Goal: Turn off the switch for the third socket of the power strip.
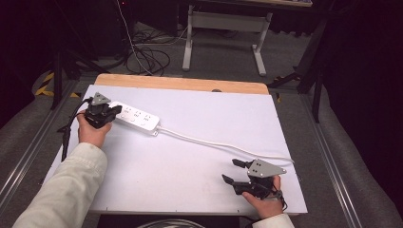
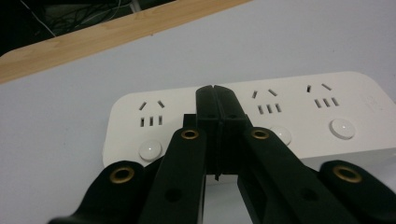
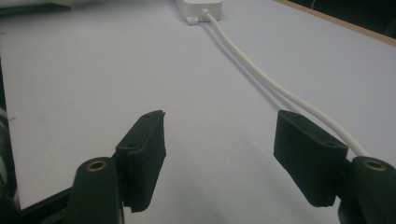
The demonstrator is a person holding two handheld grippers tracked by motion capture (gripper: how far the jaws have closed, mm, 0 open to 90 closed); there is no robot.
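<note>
The table (image 1: 190,161) in front of me is the biggest thing here: a smooth, matte white sheet over a board whose pale wooden edge shows as a strip along the far side. On it, toward the far left, lies a white power strip (image 1: 138,117), a long, flat plastic block with rounded corners, three sets of socket slots along its top and a round button beside each set. In the high view its long axis runs from the far left down toward the near right, and its cord end points toward the right side of the table. From that end a smooth, round white cord (image 1: 214,142) leaves the strip and trails in a loose curve across the sheet to the right edge, passing just beside my right hand's tool. My left gripper (image 1: 114,110) sits at the strip's left end, held from behind by my left hand (image 1: 90,133), sleeve in a pale fabric. Its black jaws are pressed fully together with nothing between them, and in the left gripper view the joined tips sit over the strip's top face between the first and second socket sets; whether they touch the plastic I cannot tell. My right gripper (image 1: 235,171) rests low near the table's front right corner, its jaws spread wide apart and empty, the cord running past the outer side of one jaw.
</note>
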